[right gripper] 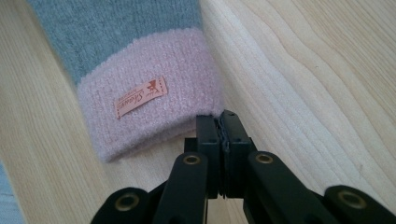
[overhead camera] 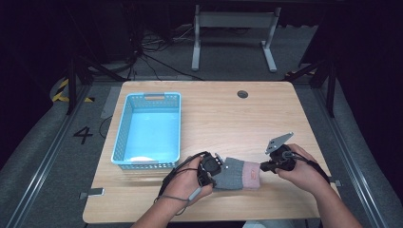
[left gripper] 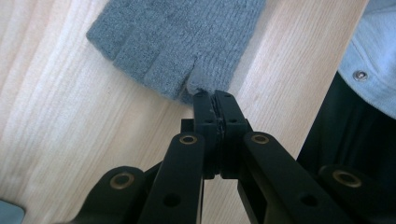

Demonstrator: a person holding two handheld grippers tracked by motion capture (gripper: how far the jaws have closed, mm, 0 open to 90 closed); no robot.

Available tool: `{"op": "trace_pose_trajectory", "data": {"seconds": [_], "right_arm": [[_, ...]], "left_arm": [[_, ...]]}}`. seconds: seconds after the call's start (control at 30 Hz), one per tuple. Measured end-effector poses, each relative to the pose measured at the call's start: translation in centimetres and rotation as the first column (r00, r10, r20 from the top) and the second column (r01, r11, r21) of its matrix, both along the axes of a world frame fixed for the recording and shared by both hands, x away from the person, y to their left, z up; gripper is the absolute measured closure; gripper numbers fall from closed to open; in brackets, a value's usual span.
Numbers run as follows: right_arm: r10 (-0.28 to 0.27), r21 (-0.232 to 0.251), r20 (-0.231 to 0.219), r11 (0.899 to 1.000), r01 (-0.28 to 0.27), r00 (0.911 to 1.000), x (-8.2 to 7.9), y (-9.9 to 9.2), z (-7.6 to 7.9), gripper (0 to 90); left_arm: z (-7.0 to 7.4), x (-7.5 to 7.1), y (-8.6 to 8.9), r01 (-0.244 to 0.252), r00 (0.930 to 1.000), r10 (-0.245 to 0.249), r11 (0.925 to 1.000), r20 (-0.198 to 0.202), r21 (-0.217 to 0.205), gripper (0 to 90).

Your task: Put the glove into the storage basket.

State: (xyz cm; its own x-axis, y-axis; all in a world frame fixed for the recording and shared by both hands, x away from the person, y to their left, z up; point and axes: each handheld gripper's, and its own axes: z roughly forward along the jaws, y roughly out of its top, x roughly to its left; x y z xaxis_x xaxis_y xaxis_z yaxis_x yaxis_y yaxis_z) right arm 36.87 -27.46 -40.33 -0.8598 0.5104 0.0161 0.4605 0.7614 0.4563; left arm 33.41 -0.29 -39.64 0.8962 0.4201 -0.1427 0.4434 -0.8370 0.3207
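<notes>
From the high view, a grey knitted glove (overhead camera: 236, 173) with a pink cuff lies flat on the table (overhead camera: 223, 114), just right of the blue plastic basket (overhead camera: 148, 130) and nearer the person. The left hand-held gripper (overhead camera: 215, 167) meets the glove's finger end; the right hand-held gripper (overhead camera: 262, 166) meets the cuff end.

In the left gripper view, the jaws are pressed together on the edge of the glove (left gripper: 180, 44), pinching a bit of grey knit where the fingers split.

In the right gripper view, the jaws are pressed together at the rim of the pink cuff (right gripper: 149, 105), a thin fold of fabric seemingly caught between them; an orange label (right gripper: 140, 97) sits on the cuff.

My reading: both ends are gripped, so the step in hand is lifting. The next move calls for raising both hands together, keeping the glove taut, and carrying it left over the basket's rim
</notes>
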Motion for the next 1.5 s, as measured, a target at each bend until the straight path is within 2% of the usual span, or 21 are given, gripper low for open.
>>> {"op": "trace_pose_trajectory", "data": {"seconds": [0.37, 0.5, 0.6, 0.83, 1.0, 1.13, 1.33, 1.43, 1.5], "right_arm": [[-0.002, -0.011, -0.014, 1.000, 0.001, 0.9999, 0.3, 0.1, -0.8, 88.4], [-0.005, -0.011, -0.004, 1.000, 0.004, 1.0000, 0.4, 0.0, -1.1, 86.7], [-0.011, -0.017, -0.008, 1.000, 0.011, 0.9999, 0.4, -0.1, -1.1, 84.2], [-0.041, -0.019, 0.020, 0.999, 0.042, 0.9989, 0.1, -1.0, -0.4, 82.0], [-0.056, -0.009, 0.025, 0.998, 0.057, 0.9981, -0.2, -1.7, -0.1, 81.1], [-0.082, 0.000, 0.016, 0.997, 0.082, 0.9965, -0.3, -2.4, -0.1, 80.3], [-0.108, 0.013, 0.018, 0.994, 0.108, 0.9940, -0.4, -3.2, 0.1, 78.8], [-0.118, 0.019, 0.020, 0.993, 0.118, 0.9928, -0.4, -3.4, 0.3, 78.0], [-0.119, 0.025, 0.017, 0.993, 0.118, 0.9928, -0.4, -3.5, 0.4, 77.9]], "left_arm": [[-1.3, 0.5, -0.4, 0.003, 0.9993, -0.002, 0.9996, -0.036, 0.028, 89.2], [-1.7, 0.6, -0.5, 0.007, 0.9986, -0.005, 0.9992, -0.053, 0.041, 89.0], [-1.7, 0.6, -0.4, 0.005, 0.9982, -0.003, 0.9992, -0.060, 0.040, 85.4], [-0.2, 0.7, 0.4, -0.013, 0.9990, 0.013, 0.9999, -0.043, -0.007, 72.9], [1.1, 0.9, 0.5, -0.021, 0.9998, 0.021, 0.9978, -0.006, -0.063, 64.9], [1.5, 1.3, 0.3, -0.024, 0.9994, 0.026, 0.9972, 0.021, -0.070, 59.4], [2.0, 2.0, -0.4, -0.037, 0.9984, 0.041, 0.9931, 0.040, -0.111, 50.2], [2.1, 2.3, -1.0, -0.038, 0.9982, 0.044, 0.9912, 0.041, -0.127, 44.6], [2.0, 2.4, -1.4, -0.021, 0.9989, 0.026, 0.9918, 0.038, -0.126, 39.0]]}}
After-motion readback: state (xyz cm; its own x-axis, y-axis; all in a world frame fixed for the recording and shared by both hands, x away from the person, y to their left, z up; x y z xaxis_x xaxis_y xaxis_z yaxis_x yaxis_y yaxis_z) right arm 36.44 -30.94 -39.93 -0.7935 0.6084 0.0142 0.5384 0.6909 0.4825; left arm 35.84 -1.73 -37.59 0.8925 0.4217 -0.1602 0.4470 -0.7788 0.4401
